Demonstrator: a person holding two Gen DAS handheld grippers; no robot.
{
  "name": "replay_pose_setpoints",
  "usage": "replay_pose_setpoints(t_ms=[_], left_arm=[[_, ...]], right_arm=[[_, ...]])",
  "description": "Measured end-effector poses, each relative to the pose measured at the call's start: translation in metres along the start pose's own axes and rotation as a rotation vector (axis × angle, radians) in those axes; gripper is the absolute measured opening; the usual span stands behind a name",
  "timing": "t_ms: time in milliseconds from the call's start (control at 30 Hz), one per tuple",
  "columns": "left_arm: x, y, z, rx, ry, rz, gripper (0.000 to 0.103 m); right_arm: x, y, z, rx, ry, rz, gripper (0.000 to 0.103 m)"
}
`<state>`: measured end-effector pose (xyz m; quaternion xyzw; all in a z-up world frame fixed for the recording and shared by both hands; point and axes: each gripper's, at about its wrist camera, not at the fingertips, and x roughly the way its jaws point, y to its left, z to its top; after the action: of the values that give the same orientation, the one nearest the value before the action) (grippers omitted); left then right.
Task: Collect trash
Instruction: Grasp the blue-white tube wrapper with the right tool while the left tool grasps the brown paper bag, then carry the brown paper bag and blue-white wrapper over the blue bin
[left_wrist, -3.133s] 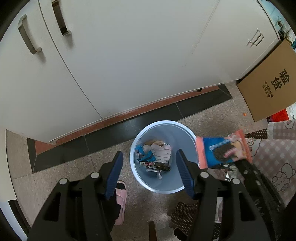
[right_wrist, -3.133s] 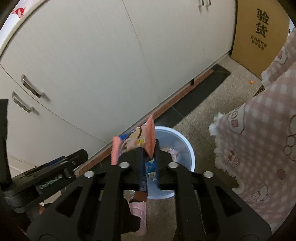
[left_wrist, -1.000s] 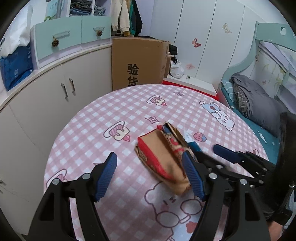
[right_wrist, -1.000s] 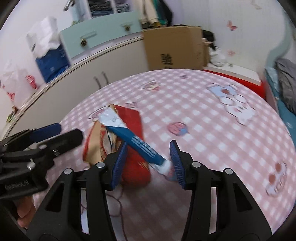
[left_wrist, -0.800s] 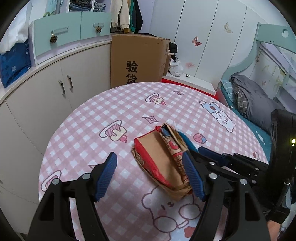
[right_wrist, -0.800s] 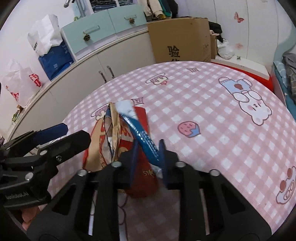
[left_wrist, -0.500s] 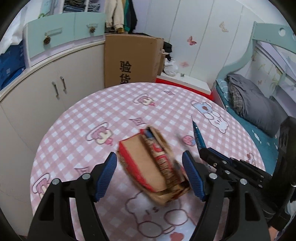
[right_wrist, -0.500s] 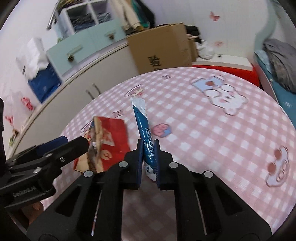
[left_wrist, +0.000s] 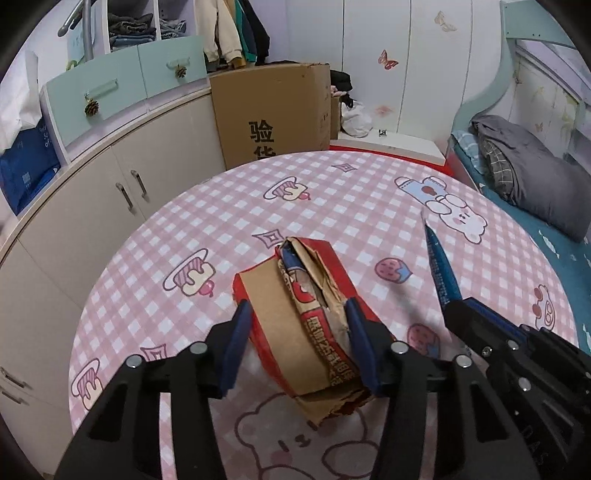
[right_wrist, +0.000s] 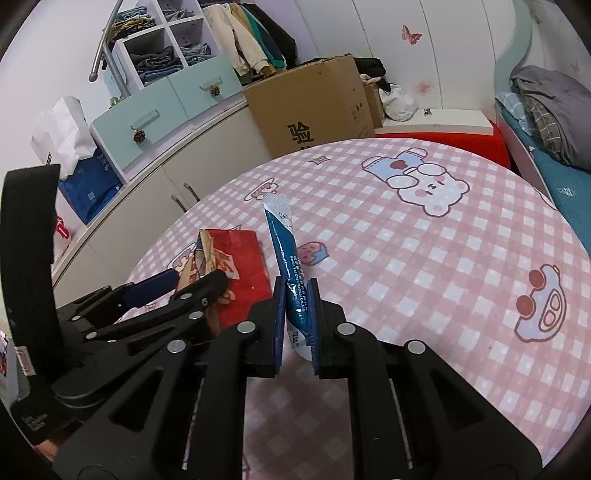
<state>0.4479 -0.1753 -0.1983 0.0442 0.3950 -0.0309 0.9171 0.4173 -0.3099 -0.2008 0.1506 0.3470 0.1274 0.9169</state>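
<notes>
A crumpled red and brown paper bag (left_wrist: 306, 314) lies on the round pink checked table (left_wrist: 369, 206). My left gripper (left_wrist: 297, 325) has its jaws on both sides of the bag, with the pads touching or nearly touching it. The bag also shows in the right wrist view (right_wrist: 240, 262). My right gripper (right_wrist: 297, 306) is shut on a blue sachet (right_wrist: 286, 258) and holds it above the table. The sachet shows in the left wrist view (left_wrist: 439, 269) at the right.
A cardboard box (left_wrist: 273, 114) stands behind the table by the curved white cabinets (left_wrist: 110, 195). A bed with grey bedding (left_wrist: 528, 181) is at the right. The table edge drops off at the left.
Both grippers left the waste bin and came to the table. The right gripper shut on the blue sachet and lifted it off the bag. The left gripper closed in around the bag.
</notes>
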Motion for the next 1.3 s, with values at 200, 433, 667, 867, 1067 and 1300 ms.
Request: replay_pose_setpoints(t_ms=[200,433,667,867,1067,1300], left_arm=[[-0.026,0.022,-0.007,-0.037,-0.054,-0.062,0.043],[-0.068,0.067,-0.018,-0.095,-0.127,-0.058,0.043],[-0.104,0.128,-0.039,-0.167,-0.168,-0.025,0.043],[-0.123,0.201,-0.07,-0.255,-0.172,0.032,0.044],[-0.125,0.277,-0.106,-0.351,-0.14,0.097,0.044],[-0.098,0.368,-0.161,-0.489,-0.031,0.161,0.044]], right_arm=[[-0.017,0.017,-0.008,-0.016,-0.028,0.008,0.012],[-0.031,0.058,-0.011,-0.059,-0.05,0.039,0.012],[-0.035,0.118,-0.017,-0.129,-0.048,0.092,0.012],[-0.022,0.184,-0.033,-0.203,-0.013,0.153,0.012],[0.012,0.261,-0.065,-0.279,0.058,0.225,0.012],[0.072,0.348,-0.114,-0.371,0.176,0.295,0.012]])
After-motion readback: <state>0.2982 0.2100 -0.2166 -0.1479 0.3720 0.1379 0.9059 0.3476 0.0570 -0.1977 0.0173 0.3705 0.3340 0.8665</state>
